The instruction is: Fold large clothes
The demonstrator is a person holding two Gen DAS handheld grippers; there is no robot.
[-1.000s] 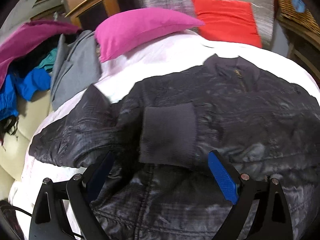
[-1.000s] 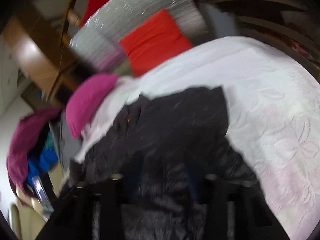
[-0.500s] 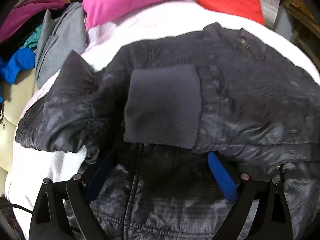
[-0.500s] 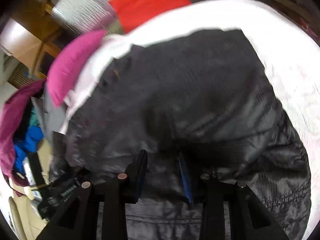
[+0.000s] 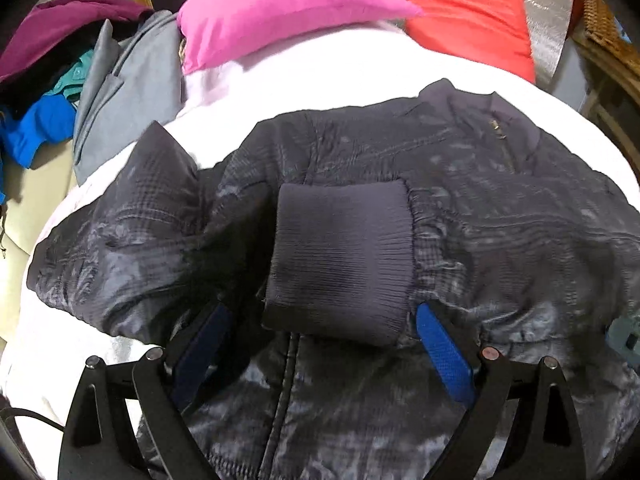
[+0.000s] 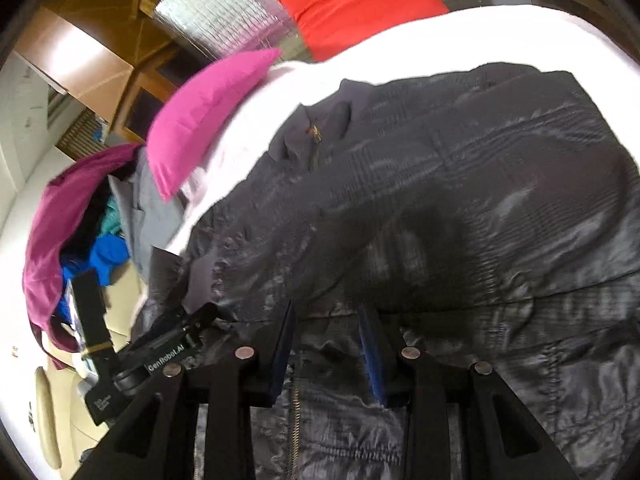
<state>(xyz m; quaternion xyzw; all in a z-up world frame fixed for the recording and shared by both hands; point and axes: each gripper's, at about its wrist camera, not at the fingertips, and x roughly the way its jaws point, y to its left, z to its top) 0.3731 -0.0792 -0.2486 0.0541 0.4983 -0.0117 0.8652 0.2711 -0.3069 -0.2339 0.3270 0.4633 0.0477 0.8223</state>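
A dark shiny quilted jacket (image 5: 480,208) lies front up on a white bedspread (image 5: 328,80), collar toward the pillows. One sleeve is folded across the chest, its ribbed knit cuff (image 5: 340,256) lying at the middle. My left gripper (image 5: 320,344) is open, low over the jacket just below the cuff, and holds nothing. My right gripper (image 6: 326,340) hovers over the jacket (image 6: 460,184) near the zipper, its jaws partly open with nothing between them. The left gripper's body shows in the right wrist view (image 6: 160,352).
A pink pillow (image 5: 280,12) and a red pillow (image 5: 468,20) lie at the head of the bed. A pile of grey, blue, teal and purple clothes (image 5: 80,92) sits on a cream sofa at the left. Wooden furniture stands behind.
The left gripper has pulled back a little from the cuff, still open. The right gripper has come down over the jacket and steadied near the zipper.
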